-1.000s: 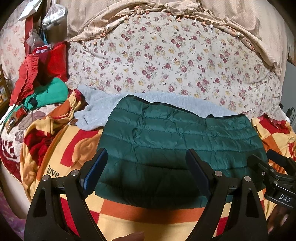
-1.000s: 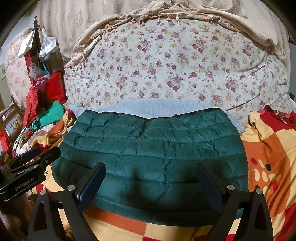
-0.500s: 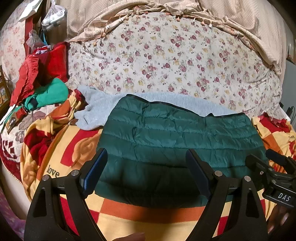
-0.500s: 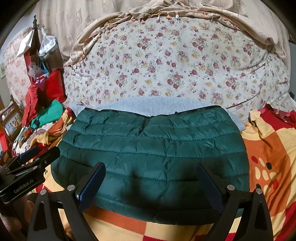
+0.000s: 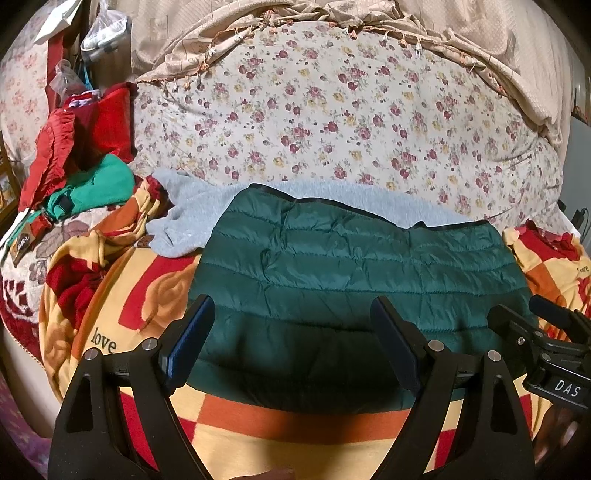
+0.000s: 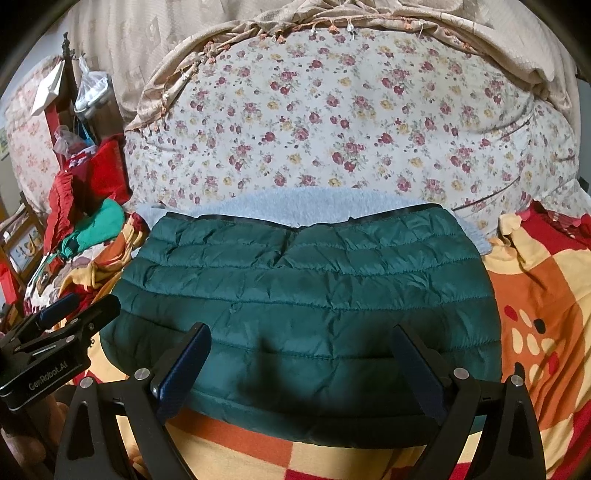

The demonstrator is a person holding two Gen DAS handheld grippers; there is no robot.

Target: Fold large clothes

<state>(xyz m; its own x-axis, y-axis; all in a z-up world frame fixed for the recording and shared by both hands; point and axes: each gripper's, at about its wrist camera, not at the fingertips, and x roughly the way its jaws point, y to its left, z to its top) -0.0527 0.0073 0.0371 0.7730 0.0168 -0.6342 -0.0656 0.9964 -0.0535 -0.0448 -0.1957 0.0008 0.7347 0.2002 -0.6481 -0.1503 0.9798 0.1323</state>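
Green quilted jacket [image 5: 354,295] lies folded into a compact rectangle at mid-frame in both views, on a patterned blanket [image 5: 258,435] and partly over a grey fleece [image 5: 184,229] whose edge shows along the jacket's upper border. A floral quilt [image 5: 351,122] fills the upper half of each frame.

Left gripper [image 5: 291,343] sits at lower centre of the left view, jaws spread wide and empty, above the jacket's near edge. Right gripper [image 6: 301,365] sits likewise at lower centre of the right view, jaws spread wide, pinching nothing. Each tool appears at the lower corner of the other's view.

Change over the last second: very little. The jacket keeps the same outline and folds; both grippers remain open and drift only slightly relative to it, the right one perhaps a touch lower. This probably means the fold of this garment is finished, or paused between folds, and the hands are free to smooth it, fold it again or turn to the fleece.

Containers: a clear plastic bag [image 5: 107,33] sits at upper left; its contents cannot be made out. A heap of red and teal clothes [image 5: 81,162] lies loose at left, not in any container.
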